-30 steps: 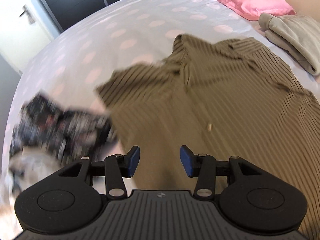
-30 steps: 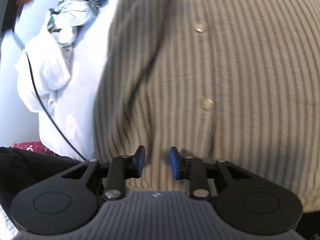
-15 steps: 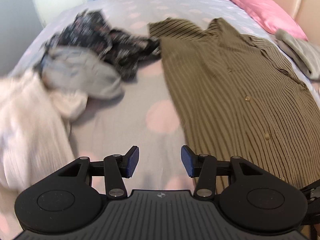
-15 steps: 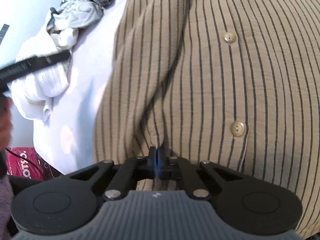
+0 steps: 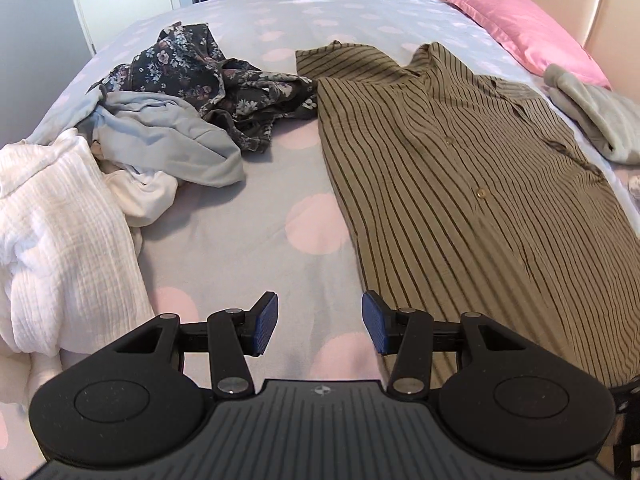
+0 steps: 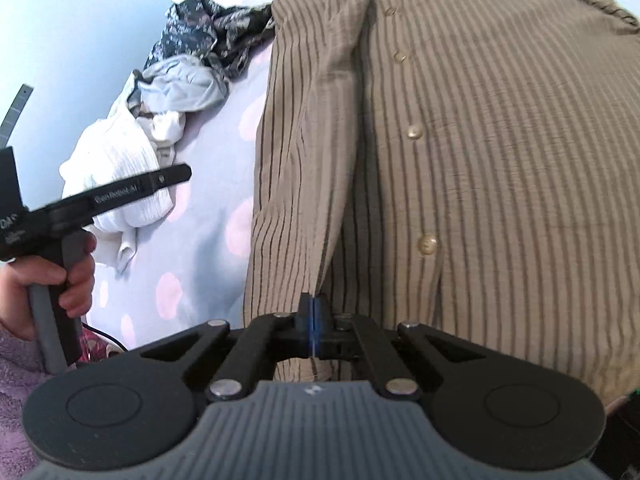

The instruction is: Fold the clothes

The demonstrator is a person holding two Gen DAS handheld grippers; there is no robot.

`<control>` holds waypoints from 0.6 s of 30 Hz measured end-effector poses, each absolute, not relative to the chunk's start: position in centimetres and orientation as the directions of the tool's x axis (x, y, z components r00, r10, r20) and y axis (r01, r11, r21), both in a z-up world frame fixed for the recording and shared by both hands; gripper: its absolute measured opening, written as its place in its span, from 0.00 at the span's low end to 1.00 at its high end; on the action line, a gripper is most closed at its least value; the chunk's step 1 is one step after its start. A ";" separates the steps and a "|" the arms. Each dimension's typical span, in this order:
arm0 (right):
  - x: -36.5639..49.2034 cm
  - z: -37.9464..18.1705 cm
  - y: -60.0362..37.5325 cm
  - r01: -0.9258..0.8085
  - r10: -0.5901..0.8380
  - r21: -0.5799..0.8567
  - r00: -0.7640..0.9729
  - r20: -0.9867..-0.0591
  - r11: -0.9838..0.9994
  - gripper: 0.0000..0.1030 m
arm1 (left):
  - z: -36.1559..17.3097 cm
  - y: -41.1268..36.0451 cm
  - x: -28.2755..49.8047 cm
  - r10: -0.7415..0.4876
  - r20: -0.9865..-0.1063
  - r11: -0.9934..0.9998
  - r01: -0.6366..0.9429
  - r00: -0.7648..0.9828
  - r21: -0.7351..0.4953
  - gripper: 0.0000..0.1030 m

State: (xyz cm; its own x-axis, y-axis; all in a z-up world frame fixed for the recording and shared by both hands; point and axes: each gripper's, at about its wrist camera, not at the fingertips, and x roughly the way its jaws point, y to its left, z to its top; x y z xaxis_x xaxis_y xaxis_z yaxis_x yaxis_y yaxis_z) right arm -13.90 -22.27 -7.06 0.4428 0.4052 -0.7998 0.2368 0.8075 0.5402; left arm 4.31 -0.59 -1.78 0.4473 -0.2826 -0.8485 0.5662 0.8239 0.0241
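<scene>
Since a second ago: right gripper [image 6: 315, 322] has gone from parted blue pads to pressed together, pinching a lifted ridge of the striped shirt [image 6: 500, 184] near its hem; fabric rises in a tented fold from the bed to the pads. Left wrist view has swung from above the shirt body to the bare bedsheet beside the shirt's left edge.

Left to right, left wrist view:
- white crinkled garment [image 5: 60, 240] heaped at far left of the bed
- pale blue garment [image 5: 172, 140] just beside it, partly overlapping a cream piece
- dark floral garment [image 5: 208, 80] crumpled behind the blue one, touching the near sleeve of the shirt
- bedsheet [image 5: 248, 240], grey with pink dots, bare between the heap and the shirt
- left gripper [image 5: 319, 328]: jaws moderately wide, nothing between the pads; hovers over the sheet, right pad close above the shirt's edge
- striped shirt [image 5: 460, 200], olive with dark stripes, laid out flat, buttoned front up, collar toward the far end
- grey folded garment [image 5: 592, 120] past the shirt's right side
- pink pillow [image 5: 520, 20] at the headboard

Right wrist view: a hand [image 6: 60, 280] grips the left tool's handle at the left edge, a purple sleeve below it
</scene>
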 end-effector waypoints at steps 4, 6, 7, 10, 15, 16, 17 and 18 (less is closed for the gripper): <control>-15.3 -6.5 -22.6 0.248 0.374 0.510 0.440 -0.817 0.823 0.01 | -1.9 -0.5 3.9 -0.285 -0.851 0.821 0.571 0.441 0.021 0.43; -15.6 -6.6 -22.7 0.255 0.356 0.491 0.432 -0.829 0.833 0.01 | -2.0 -0.4 3.7 -0.283 -0.854 0.821 0.570 0.436 0.019 0.43; -15.7 -6.7 -22.7 0.259 0.350 0.483 0.426 -0.835 0.837 0.01 | -2.0 -0.5 3.6 -0.283 -0.856 0.820 0.572 0.433 0.019 0.43; -16.0 -7.4 -23.2 0.278 0.318 0.441 0.394 -0.862 0.853 0.00 | -2.1 -0.8 3.2 -0.280 -0.859 0.814 0.581 0.429 0.025 0.43; -15.6 -9.7 -23.8 0.307 0.296 0.406 0.348 -0.890 0.861 0.01 | -2.5 -1.5 2.7 -0.283 -0.867 0.796 0.605 0.410 0.027 0.43; -15.4 -10.2 -23.8 0.310 0.306 0.411 0.335 -0.891 0.857 0.02 | -2.6 -1.8 2.5 -0.282 -0.870 0.789 0.613 0.405 0.029 0.43; -15.2 -10.7 -23.9 0.314 0.317 0.417 0.324 -0.891 0.853 0.06 | -2.7 -2.0 2.3 -0.282 -0.873 0.783 0.621 0.399 0.031 0.43; -15.3 -10.9 -24.1 0.323 0.326 0.427 0.324 -0.888 0.844 0.06 | -2.9 -2.2 2.1 -0.283 -0.876 0.775 0.631 0.390 0.030 0.43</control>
State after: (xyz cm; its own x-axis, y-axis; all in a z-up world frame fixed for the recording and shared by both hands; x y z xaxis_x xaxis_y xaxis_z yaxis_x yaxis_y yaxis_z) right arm -15.28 -24.14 -10.89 0.3242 0.3255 -0.8882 0.3229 0.8445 0.4274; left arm 2.06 -2.22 -2.88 0.3899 -0.2833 -0.8762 0.6307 0.7754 0.0300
